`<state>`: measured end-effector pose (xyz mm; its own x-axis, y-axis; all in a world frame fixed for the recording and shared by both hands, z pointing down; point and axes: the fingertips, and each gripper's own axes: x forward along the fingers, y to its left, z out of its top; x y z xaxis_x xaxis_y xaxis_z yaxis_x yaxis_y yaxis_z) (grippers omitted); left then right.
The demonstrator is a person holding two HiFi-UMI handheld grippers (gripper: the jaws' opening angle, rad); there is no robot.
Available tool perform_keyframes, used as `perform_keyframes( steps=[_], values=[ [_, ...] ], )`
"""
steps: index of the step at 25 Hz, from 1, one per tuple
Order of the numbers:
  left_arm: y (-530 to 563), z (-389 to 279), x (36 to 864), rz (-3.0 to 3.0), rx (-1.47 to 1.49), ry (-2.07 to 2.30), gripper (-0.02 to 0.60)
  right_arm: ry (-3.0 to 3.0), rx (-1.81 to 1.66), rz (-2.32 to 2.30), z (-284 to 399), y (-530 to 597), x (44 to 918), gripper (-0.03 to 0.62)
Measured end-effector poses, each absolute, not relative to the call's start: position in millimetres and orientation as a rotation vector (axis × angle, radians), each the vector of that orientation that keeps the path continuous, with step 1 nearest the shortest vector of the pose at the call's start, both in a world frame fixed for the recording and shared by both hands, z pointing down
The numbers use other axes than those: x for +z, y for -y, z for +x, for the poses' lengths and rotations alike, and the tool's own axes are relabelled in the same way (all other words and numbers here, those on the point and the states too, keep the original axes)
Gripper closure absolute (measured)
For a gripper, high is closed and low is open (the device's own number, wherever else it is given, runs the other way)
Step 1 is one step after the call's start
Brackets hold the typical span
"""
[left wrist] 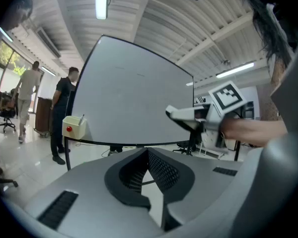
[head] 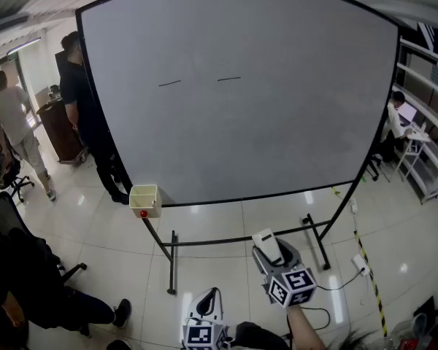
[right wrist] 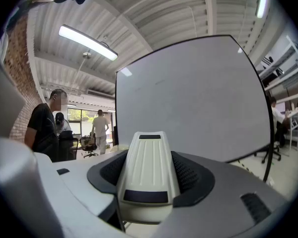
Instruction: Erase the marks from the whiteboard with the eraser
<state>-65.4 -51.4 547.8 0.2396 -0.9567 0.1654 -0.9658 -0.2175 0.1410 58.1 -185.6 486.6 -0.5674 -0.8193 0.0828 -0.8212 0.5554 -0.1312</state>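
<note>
1. A large white whiteboard (head: 263, 122) in a black frame stood upright on a black metal stand (head: 172, 261), filling the far middle of the head view.
2. Two short dark marks (head: 169, 83) and (head: 228, 79) lay side by side high on the board's left half.
3. The right gripper (right wrist: 148, 172) was clamped on a white ribbed plastic eraser (head: 267, 243), whose far end pointed up at the board. It was held well short of the board and far below the marks.
4. The left gripper (left wrist: 147, 165) sat lower and nearer, its black pads drawn together at the tips with nothing between them.
5. A small cream box with a red dot (head: 145, 200) hung at the board's lower left corner.
6. The stand's crossbar and feet lay between the grippers and the board.
7. A person in black (head: 84, 108) stood at the board's left edge, and a person in a light shirt (head: 14, 122) stood farther left.
8. A seated person (head: 394, 122) and white shelving (head: 431, 115) were at the right.
9. A yellow-and-black floor tape (head: 370, 272) ran along the glossy tiles near the stand's right foot.
</note>
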Motion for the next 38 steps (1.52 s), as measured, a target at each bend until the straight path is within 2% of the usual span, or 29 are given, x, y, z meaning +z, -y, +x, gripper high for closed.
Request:
perform_keyframes(
  steps=[4, 8, 15, 20, 26, 34, 38],
  values=[
    [65.0, -84.7, 549.9, 2.247, 0.05, 1.852, 0.594, 2.793, -0.167, 1.601, 61.3, 267.2, 367.1, 0.316],
    [96.5, -111.9, 550.4, 2.191, 0.007, 1.888, 0.594, 2.81, -0.424, 1.719, 56.5, 341.8, 263.8, 0.316],
    [193.7, -145.5, 537.9, 2.195, -0.009, 1.955, 0.594, 2.813, -0.51, 1.8, 44.4, 456.4, 163.4, 0.318],
    [245.9, -152.2, 509.5, 2.224, -0.096, 1.985, 0.594, 2.77, -0.538, 1.905, 40.7, 499.6, 146.7, 0.318],
    [272.4, -170.5, 517.6, 2.203, -0.071, 1.966, 0.594, 2.68, -0.596, 1.967, 23.9, 507.6, 157.7, 0.319],
    [293.7, -174.0, 523.8, 2.264, -0.025, 1.87, 0.594, 2.686, -0.643, 1.604, -92.3, 493.1, 217.8, 0.319],
    [294.7, -176.1, 522.6, 2.284, -0.007, 1.842, 0.594, 2.692, -0.661, 1.805, -34.9, 493.2, 183.6, 0.319]
  ],
)
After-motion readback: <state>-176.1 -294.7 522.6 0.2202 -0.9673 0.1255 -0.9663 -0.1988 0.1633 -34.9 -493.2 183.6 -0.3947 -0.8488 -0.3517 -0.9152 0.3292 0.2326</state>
